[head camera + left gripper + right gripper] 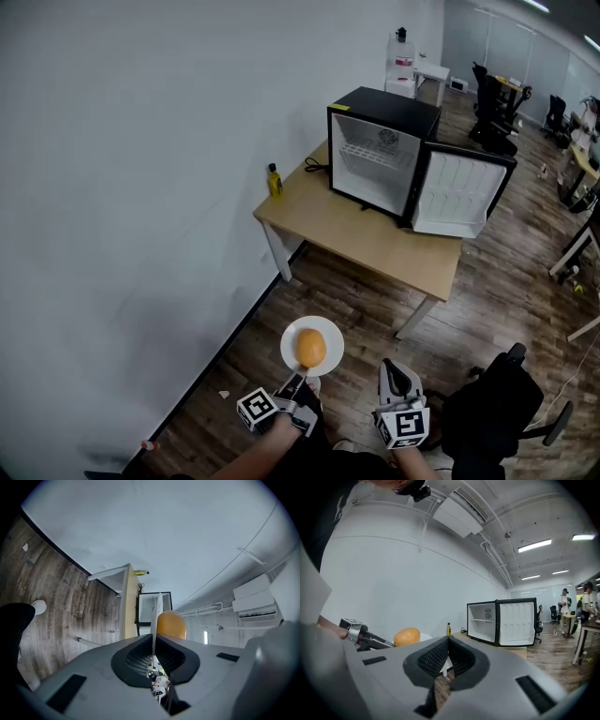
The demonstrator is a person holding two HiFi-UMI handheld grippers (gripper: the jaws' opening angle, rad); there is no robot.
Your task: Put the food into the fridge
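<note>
Closest to me in the head view are both tools, low in the frame. My left gripper (299, 378) is clamped on the near rim of a white plate (291, 337), and the food (311, 348), a round orange piece, sits loose in the middle of it. My right gripper (396, 371) hangs just beside the plate, touching nothing. The fridge (380, 150) stands well ahead on a wooden table (375, 242) with its door (464, 192) swung wide and a yellow bottle (275, 180) near the wall.

From the left gripper view, the left gripper (154, 637) has its jaws pressed thin on the plate (157, 609), seen edge-on, with the food (171, 625) bulging to one side of it. The fridge (149, 607) shows beyond.

From the right gripper view, the right gripper (446, 641) has its jaws together with nothing between them. The food (407, 636) and a sliver of plate (424, 637) lie off to the left, and the fridge (499, 620) faces me with its shelf bare.

My guess is that the plate is stiff, smooth and breakable, and a pinch on one rim gives it leverage to droop. The food looks light but round enough to roll, so I would carry it level. The rim is the only sensible hold, and my free tool could steady the far edge.
</note>
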